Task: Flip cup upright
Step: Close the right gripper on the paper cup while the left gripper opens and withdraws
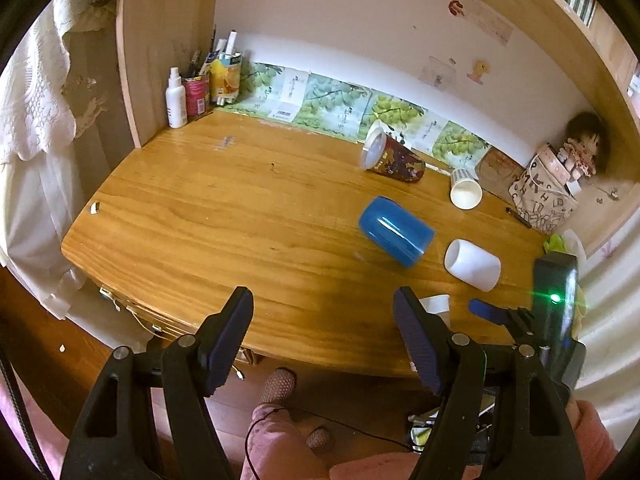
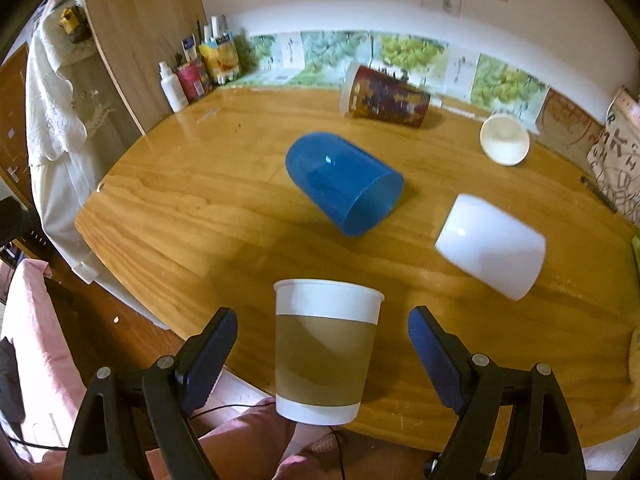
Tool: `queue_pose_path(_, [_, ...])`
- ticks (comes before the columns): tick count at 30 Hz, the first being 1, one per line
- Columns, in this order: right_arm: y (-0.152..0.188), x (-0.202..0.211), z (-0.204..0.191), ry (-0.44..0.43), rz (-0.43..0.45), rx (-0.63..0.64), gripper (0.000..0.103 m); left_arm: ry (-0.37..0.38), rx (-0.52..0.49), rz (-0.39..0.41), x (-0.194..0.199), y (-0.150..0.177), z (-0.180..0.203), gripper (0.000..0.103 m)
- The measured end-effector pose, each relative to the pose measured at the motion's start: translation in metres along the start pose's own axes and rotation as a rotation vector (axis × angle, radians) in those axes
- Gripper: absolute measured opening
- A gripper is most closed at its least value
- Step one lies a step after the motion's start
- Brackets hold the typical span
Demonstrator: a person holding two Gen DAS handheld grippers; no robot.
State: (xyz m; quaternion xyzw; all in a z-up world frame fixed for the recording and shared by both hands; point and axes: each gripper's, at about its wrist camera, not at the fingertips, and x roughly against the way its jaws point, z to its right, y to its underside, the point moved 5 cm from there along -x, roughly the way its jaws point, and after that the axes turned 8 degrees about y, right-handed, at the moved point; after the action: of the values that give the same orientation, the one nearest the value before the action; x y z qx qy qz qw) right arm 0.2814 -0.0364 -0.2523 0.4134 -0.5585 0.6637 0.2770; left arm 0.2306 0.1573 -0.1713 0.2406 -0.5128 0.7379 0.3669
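My right tongs stood wide apart, one finger on each side of the brown-banded paper cup, neither pad touching its wall. That cup stood upright at the near edge of the wooden desk, mouth up, straight ahead at twelve o'clock from the jaws. My left tongs were also spread apart with nothing between them, hanging over the desk's front edge; from there only a sliver of the same cup's rim showed behind the right-hand finger.

Further out, the blue cup lay on its side at about twelve o'clock, mouth toward four o'clock. The white cup lay tipped over at two o'clock, well apart from the blue one. Beyond, at one o'clock, the dark printed cup lay on its side near the wall, and a small paper cup lay with its mouth facing me. At eleven o'clock a spray bottle stood beside pen holders.
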Motion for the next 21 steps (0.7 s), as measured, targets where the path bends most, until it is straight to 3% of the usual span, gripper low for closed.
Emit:
queue_pose_path(17, [-0.002,-0.044,0.003,-0.055,-0.155,-0.088,0.088,-0.018,-0.06,-0.057,-0.02,-0.01,0.009,0.076])
queue_pose_path(21, [-0.001,-0.049,0.006,-0.063,-0.177,-0.104,0.076,-0.02,-0.064,-0.072,-0.025,-0.01,0.009,0.076])
